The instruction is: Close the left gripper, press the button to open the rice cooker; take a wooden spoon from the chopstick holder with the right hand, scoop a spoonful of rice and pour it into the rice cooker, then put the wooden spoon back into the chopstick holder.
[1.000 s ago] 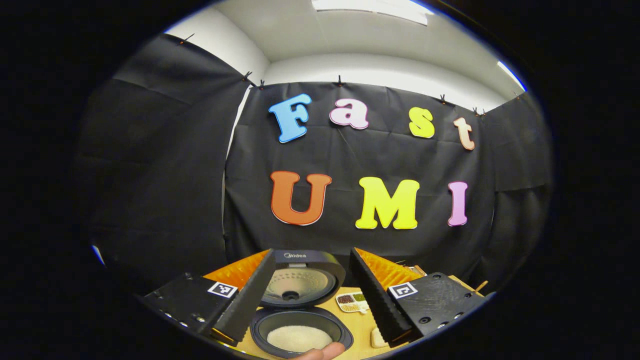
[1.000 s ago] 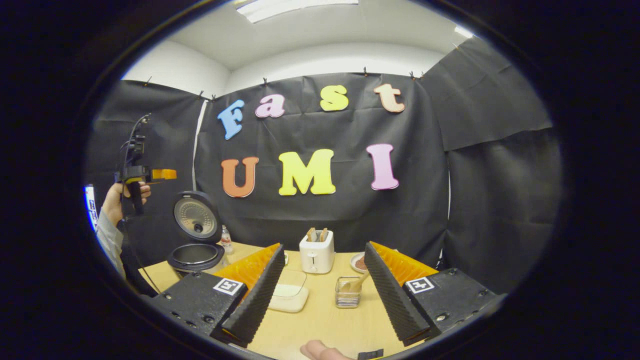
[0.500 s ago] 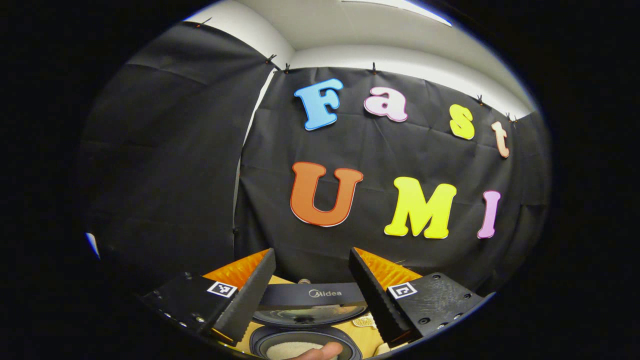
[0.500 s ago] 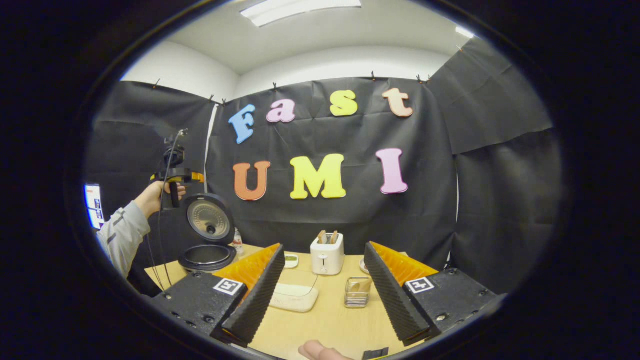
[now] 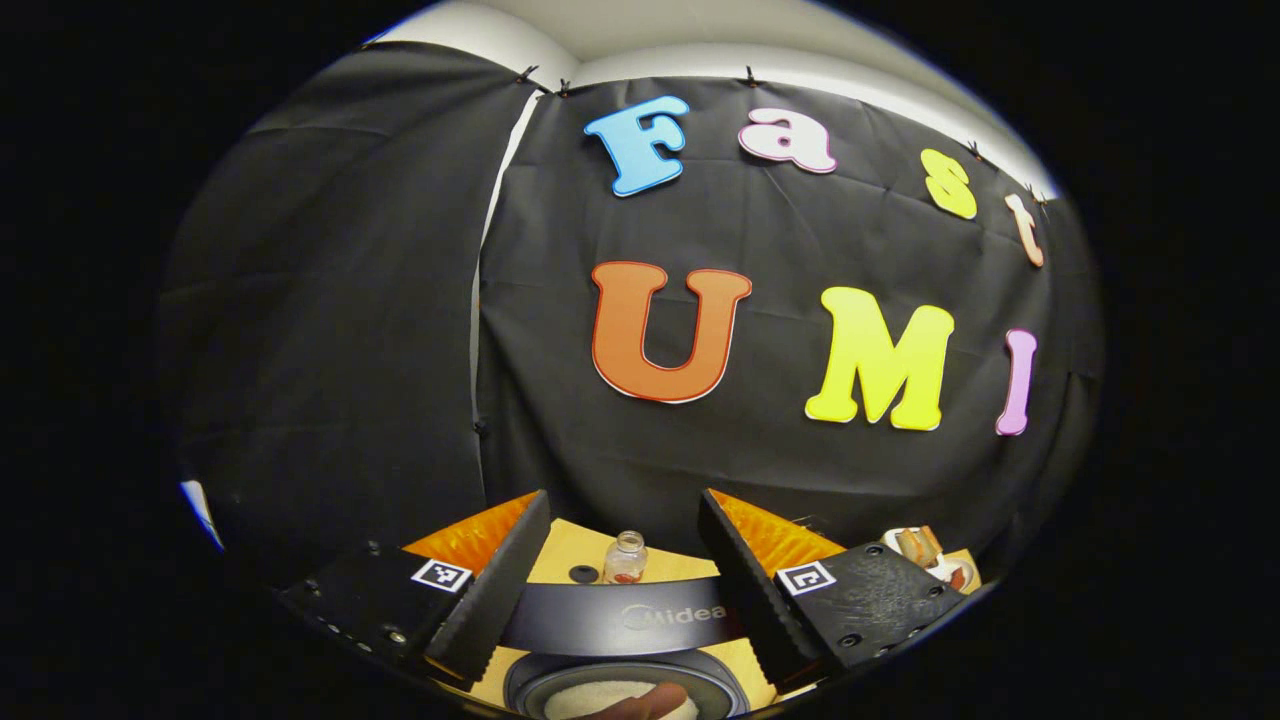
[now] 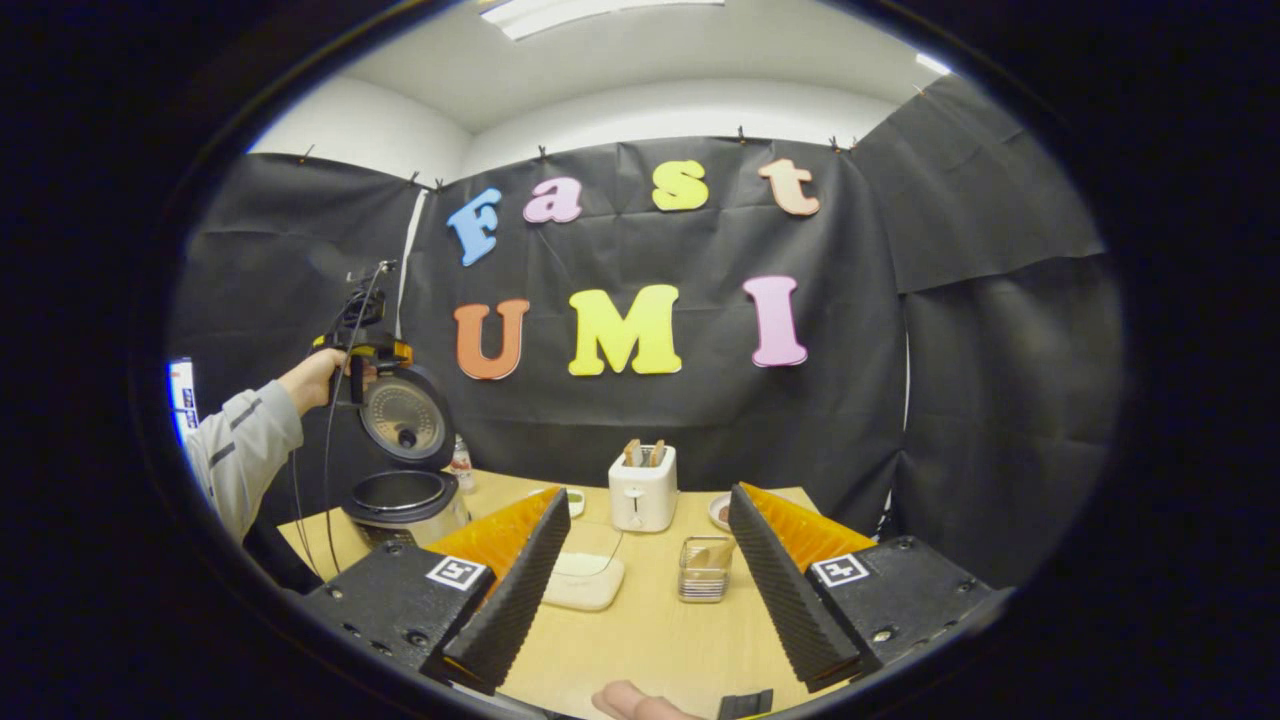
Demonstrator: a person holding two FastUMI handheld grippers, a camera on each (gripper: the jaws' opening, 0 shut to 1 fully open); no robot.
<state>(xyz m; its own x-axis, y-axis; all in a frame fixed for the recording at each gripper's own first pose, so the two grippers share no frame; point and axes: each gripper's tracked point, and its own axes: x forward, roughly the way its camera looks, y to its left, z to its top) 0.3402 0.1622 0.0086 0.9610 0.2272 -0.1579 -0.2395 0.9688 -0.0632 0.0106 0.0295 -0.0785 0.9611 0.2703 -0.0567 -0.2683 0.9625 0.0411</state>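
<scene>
The rice cooker stands at the left edge of the desk with its lid swung up, so the button step looks done. White rice already lies in its inner pot, which suggests the scoop has been poured. The chopstick holder, a small wire basket near the middle of the desk, has a pale wooden piece leaning in it that looks like the wooden spoon, though it is too small to be sure. If that is right, the whole sequence is at or near its end.

The right tool hangs over the near edge of the desk with its fingers spread wide and nothing between them, the holder framed in the gap well ahead. The left tool is likewise spread apart and empty; in the right gripper view it is held by a hand just above the top of the raised lid, and its own view looks straight down over the lid's edge.

The cooker is dark, round-bodied, its lid showing a perforated metal inner plate. Beside the holder sit a pale lidded tray and, behind, a white toaster.
</scene>
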